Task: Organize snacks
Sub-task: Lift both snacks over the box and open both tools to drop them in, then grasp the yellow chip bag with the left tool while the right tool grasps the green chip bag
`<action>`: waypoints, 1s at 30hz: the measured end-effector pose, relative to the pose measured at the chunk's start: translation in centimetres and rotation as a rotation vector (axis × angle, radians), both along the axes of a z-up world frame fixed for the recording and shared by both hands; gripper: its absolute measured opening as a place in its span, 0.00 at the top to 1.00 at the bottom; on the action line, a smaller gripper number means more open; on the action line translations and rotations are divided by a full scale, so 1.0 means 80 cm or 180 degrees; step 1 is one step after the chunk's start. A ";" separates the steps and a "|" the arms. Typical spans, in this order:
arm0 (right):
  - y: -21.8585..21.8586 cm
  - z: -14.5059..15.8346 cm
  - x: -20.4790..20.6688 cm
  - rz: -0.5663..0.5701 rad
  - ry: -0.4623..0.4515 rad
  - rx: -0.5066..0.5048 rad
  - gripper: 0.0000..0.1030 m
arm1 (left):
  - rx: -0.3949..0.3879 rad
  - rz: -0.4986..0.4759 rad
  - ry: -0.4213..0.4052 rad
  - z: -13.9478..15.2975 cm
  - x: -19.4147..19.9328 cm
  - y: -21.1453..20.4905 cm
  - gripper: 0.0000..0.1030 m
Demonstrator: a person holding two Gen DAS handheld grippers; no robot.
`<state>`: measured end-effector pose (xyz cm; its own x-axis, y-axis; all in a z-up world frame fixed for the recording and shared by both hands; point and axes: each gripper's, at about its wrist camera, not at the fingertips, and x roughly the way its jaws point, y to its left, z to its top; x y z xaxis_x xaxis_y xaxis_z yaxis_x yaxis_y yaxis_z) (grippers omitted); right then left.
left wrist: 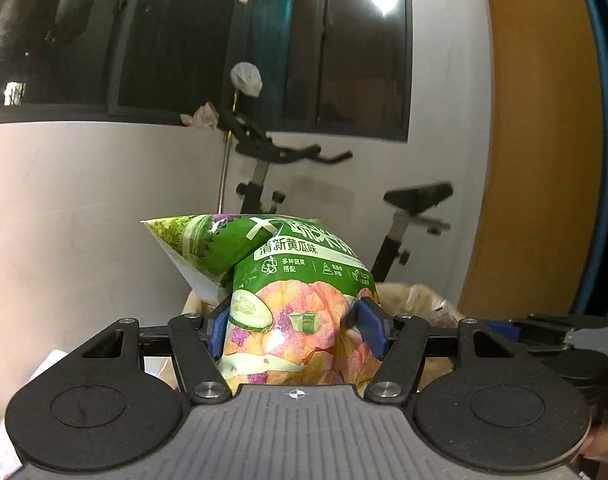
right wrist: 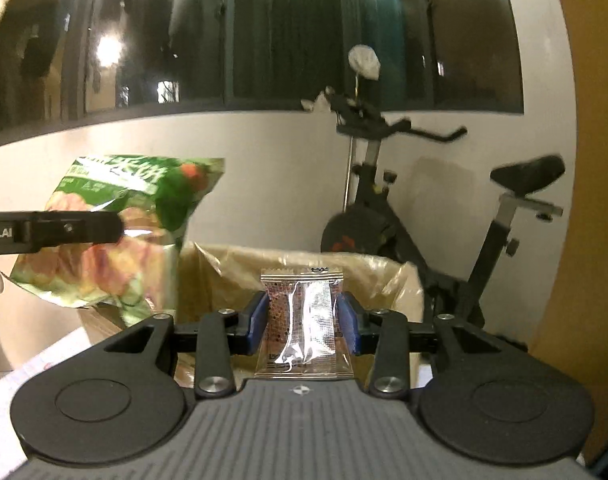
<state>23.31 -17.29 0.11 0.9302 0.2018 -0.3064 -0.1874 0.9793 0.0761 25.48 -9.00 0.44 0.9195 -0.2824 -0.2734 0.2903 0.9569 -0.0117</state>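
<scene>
A puffy green snack bag point(left wrist: 288, 304) printed with cucumber slices is clamped between the blue pads point(left wrist: 369, 330) of my left gripper point(left wrist: 294, 330), which is shut on it and holds it up in the air. The same green bag point(right wrist: 116, 236) shows at the left of the right wrist view, pinched by the left gripper's black finger point(right wrist: 72, 230). My right gripper point(right wrist: 304, 322) is shut on a small clear sachet point(right wrist: 304, 320) with brown contents, held upright. Both hang above a box lined with a tan plastic bag point(right wrist: 232, 272).
The lined cardboard box point(left wrist: 419, 300) stands just beyond both grippers. Behind it is a black exercise bike point(right wrist: 423, 208) against a white wall, under a dark window point(left wrist: 184, 40). A yellow panel point(left wrist: 543, 140) rises at the right. A white surface point(right wrist: 36, 368) lies at lower left.
</scene>
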 end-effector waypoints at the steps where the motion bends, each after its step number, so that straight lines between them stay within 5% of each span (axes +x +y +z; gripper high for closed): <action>1: 0.000 -0.006 0.007 -0.0011 0.0039 0.0025 0.60 | 0.0066 0.0004 0.0013 -0.005 0.008 -0.003 0.35; 5: -0.002 -0.025 0.021 -0.0045 0.0205 0.0118 0.58 | 0.0207 0.0019 0.0273 -0.023 0.045 -0.011 0.32; 11: -0.006 -0.035 0.018 -0.0130 0.0370 0.0176 0.42 | 0.0064 0.0049 0.0491 -0.036 0.067 0.020 0.18; 22: -0.006 -0.018 -0.040 -0.0163 0.0243 0.0293 0.40 | -0.0108 0.0157 0.0563 -0.029 -0.014 0.091 0.18; 30: 0.001 -0.019 -0.104 -0.0152 0.0097 0.0351 0.29 | -0.0297 0.0198 0.0687 -0.042 -0.074 0.144 0.16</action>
<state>14.96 -17.24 -1.42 0.9302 0.1916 -0.3131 -0.1367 0.9725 0.1888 19.54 2.51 -2.94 0.8590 -0.2604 -0.4409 0.2122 0.9647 -0.1562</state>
